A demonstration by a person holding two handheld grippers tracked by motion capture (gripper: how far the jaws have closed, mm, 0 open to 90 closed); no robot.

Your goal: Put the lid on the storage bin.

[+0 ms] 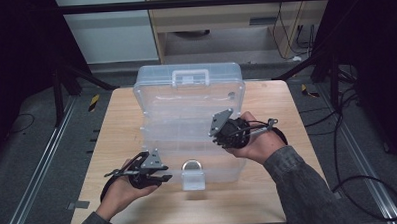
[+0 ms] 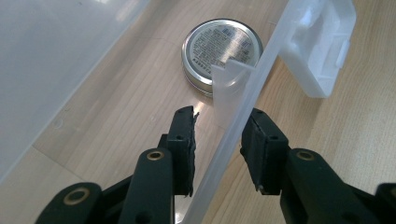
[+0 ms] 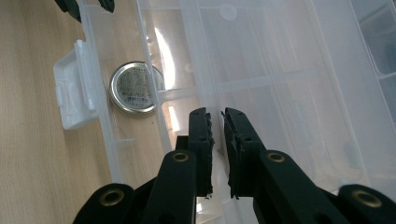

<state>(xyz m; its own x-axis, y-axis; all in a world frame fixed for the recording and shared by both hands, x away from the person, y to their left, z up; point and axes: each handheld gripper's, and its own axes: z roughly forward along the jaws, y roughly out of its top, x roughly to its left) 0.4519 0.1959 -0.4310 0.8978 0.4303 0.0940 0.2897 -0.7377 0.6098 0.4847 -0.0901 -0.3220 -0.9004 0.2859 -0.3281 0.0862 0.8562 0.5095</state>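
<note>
- A clear plastic organizer case (image 1: 192, 122) lies opened out on the wooden table (image 1: 122, 124), its carry handle at the far edge and a latch tab (image 1: 193, 178) hanging over the near edge.
- The left gripper (image 1: 164, 172) sits at the case's near left corner. In the left gripper view its jaws straddle the case's near wall (image 2: 233, 140): the right pad touches the wall, the left pad stands apart from it, so the wall is not pinched.
- The right gripper (image 1: 218, 137) is over the case's right half. In the right gripper view its jaws are nearly together, clenched on a thin divider wall (image 3: 215, 100).
- A round metal tin (image 2: 219, 51) lies inside the near compartment, just behind the latch tab.
</note>
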